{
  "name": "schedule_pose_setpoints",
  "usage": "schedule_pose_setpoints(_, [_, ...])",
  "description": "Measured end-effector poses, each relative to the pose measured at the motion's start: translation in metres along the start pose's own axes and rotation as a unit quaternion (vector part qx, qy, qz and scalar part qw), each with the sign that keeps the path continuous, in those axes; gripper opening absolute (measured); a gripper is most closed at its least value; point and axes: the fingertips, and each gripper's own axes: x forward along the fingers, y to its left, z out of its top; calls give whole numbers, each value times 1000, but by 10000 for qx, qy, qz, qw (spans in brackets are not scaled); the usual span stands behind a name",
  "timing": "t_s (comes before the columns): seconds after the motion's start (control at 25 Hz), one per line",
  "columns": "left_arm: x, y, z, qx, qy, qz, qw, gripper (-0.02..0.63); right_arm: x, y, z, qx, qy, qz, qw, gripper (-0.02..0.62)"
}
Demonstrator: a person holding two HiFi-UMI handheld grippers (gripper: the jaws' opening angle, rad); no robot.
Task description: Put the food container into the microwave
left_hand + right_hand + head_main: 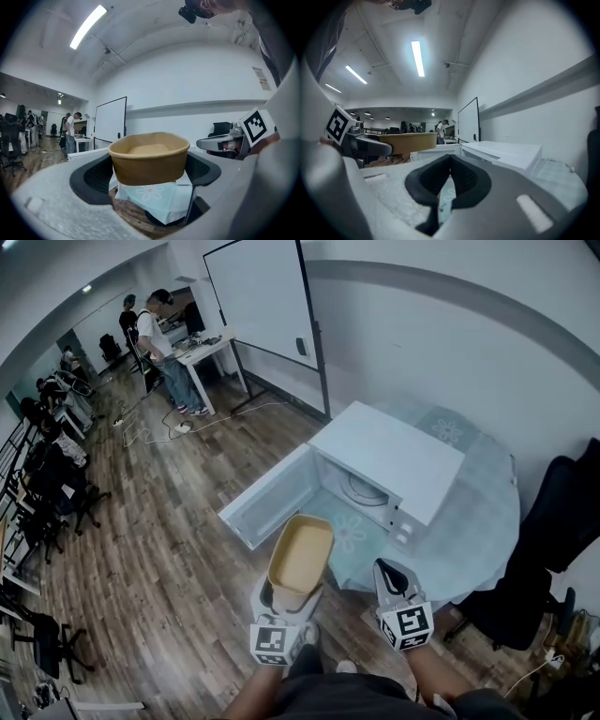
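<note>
A tan paper food container (300, 561) (149, 161) is held in the air by my left gripper (284, 601) (149, 173), which is shut on its sides. It hangs just in front of the white microwave (375, 470), whose door (265, 498) hangs open to the left, showing the turntable (361, 488) inside. My right gripper (392, 585) (449, 180) is shut with nothing in it, to the right of the container near the table's front edge. The container (404, 143) and the microwave (499, 152) also show in the right gripper view.
The microwave stands on a round table (478, 512) with a pale flowered cloth. A black chair (553, 531) is at the right. A whiteboard (262, 296) stands behind. People stand at a desk (202, 352) far left; chairs (42, 493) line the left wall.
</note>
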Motion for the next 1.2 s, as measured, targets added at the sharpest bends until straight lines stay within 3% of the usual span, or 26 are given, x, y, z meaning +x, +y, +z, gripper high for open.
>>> schedule_pose_setpoints(0.4, [72, 29, 2, 12, 2, -747, 9972, 492, 67, -16, 32, -127, -269, -596, 9978, 2])
schedule_pose_setpoints(0.68, [116, 50, 2, 94, 45, -1330, 9911, 492, 104, -19, 40, -170, -176, -998, 9947, 2])
schedule_pose_setpoints(0.88, [144, 62, -12, 299, 172, -1684, 9851, 492, 127, -25, 41, -171, -107, -1290, 9914, 2])
schedule_pose_setpoints(1.2, [174, 83, -35, 296, 322, -2054, 9777, 491, 154, -23, 36, -131, -95, -1685, 9856, 2])
